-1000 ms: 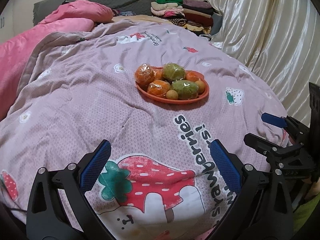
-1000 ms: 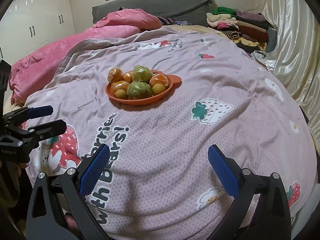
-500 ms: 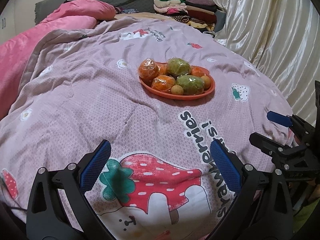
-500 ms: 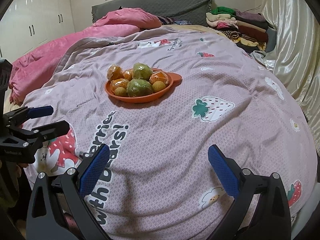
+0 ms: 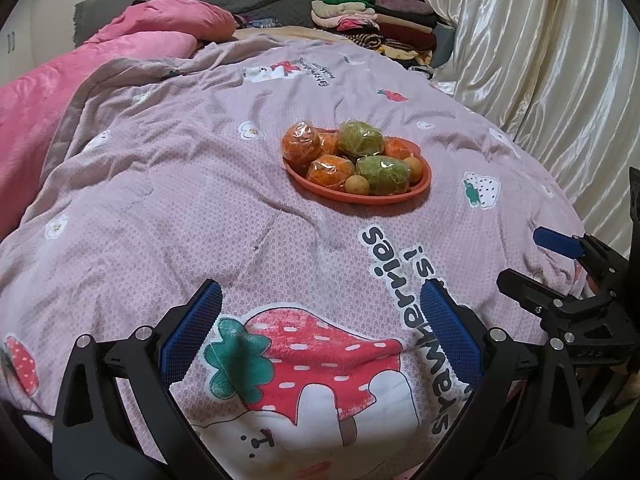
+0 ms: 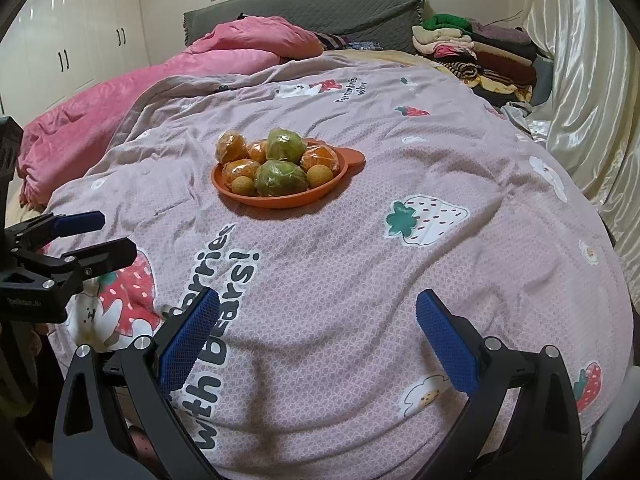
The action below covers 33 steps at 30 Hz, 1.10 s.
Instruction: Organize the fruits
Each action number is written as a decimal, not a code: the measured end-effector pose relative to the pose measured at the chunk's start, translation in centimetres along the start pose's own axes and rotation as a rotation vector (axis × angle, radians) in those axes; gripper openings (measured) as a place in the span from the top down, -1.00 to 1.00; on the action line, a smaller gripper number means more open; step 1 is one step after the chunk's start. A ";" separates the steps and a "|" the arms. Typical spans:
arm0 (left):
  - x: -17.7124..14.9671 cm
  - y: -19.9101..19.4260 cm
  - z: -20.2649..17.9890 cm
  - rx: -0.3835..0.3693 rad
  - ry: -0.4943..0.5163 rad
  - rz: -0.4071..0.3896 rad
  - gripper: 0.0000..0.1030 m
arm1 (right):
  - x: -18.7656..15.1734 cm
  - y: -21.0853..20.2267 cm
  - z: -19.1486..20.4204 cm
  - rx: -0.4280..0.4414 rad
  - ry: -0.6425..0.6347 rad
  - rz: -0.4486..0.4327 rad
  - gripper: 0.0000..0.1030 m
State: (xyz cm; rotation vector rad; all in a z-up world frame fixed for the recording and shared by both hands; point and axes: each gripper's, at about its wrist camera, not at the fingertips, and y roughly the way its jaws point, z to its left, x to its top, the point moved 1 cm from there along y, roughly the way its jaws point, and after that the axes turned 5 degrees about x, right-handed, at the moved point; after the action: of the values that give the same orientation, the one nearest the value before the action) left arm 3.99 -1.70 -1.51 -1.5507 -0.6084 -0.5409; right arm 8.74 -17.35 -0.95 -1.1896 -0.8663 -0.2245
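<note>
An oval orange plastic plate (image 5: 362, 197) stands near the middle of the waffle-textured pink quilt (image 5: 160, 200), and it holds round oranges (image 5: 301, 145) and green fruits (image 5: 382, 174) in shiny film, plus two small matte yellow-brown balls (image 5: 357, 184). The left gripper (image 5: 320, 320) and the right gripper (image 6: 316, 320) hover over the quilt's near edge, both with jaws spread wide and empty. Only the right view shows the white wardrobe doors (image 6: 72, 48) and the plate's ear-shaped handle (image 6: 354, 158).

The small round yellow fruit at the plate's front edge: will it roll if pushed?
Probably. The small yellow fruit looks round and unwrapped, so it may roll. It lies near the orange plate's low rim and could escape onto the soft blanket.
</note>
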 end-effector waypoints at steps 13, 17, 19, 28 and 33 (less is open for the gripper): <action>0.1 -0.1 -0.2 0.003 0.007 0.003 -0.81 | 0.1 0.0 0.1 -0.001 -0.002 0.000 -0.91; 0.1 0.0 -0.1 0.005 0.004 0.004 -0.81 | 0.1 0.1 0.1 -0.003 -0.001 0.000 -0.91; 0.0 0.0 0.0 0.006 0.003 0.004 -0.81 | 0.1 0.2 0.1 -0.003 -0.001 0.001 -0.91; 0.1 0.0 0.2 0.012 0.003 0.002 -0.81 | 0.0 0.2 0.0 -0.005 0.001 0.002 -0.91; 0.1 -0.1 0.2 0.012 0.003 0.003 -0.81 | 0.0 0.3 0.0 -0.007 0.001 0.001 -0.91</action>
State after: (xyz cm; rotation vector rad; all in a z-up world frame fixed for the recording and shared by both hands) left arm 4.00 -1.51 -1.45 -1.5388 -0.6065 -0.5362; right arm 8.89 -17.24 -1.17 -1.1963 -0.8647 -0.2276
